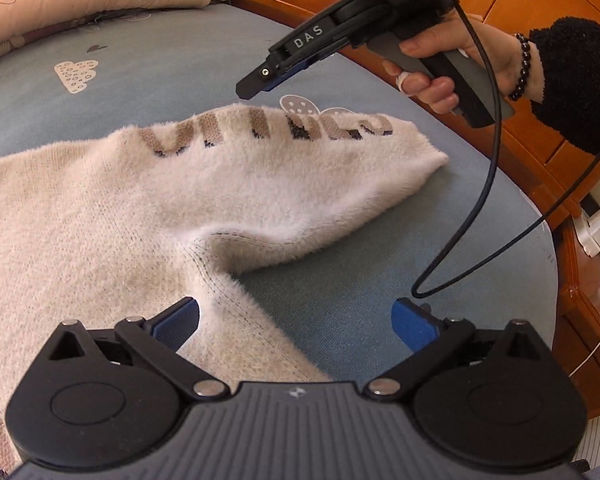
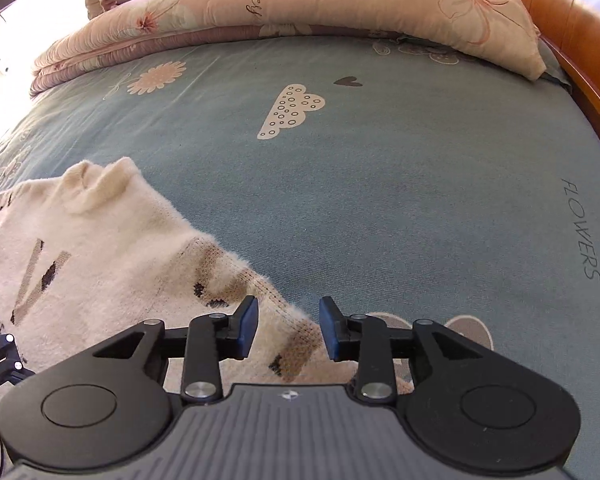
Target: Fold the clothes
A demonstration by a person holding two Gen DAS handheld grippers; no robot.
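I am working on a bed point(image 2: 380, 184) with a blue-grey sheet, and the cream fuzzy sweater point(image 1: 100, 216) is lying flat on its near left part, one lettered sleeve point(image 1: 300, 160) reaching right. My left tool point(image 1: 294, 320) is spread wide over the sweater's side edge near the armpit, gripping nothing. My right tool point(image 2: 288, 328) is hanging partly open above the sleeve, pads clear. I judge I should be pinching the sleeve near its cuff and carrying it across the body evenly. No containers are showing.

Both grippers point(image 1: 294, 318) point(image 2: 288, 328) empty, jaws apart.
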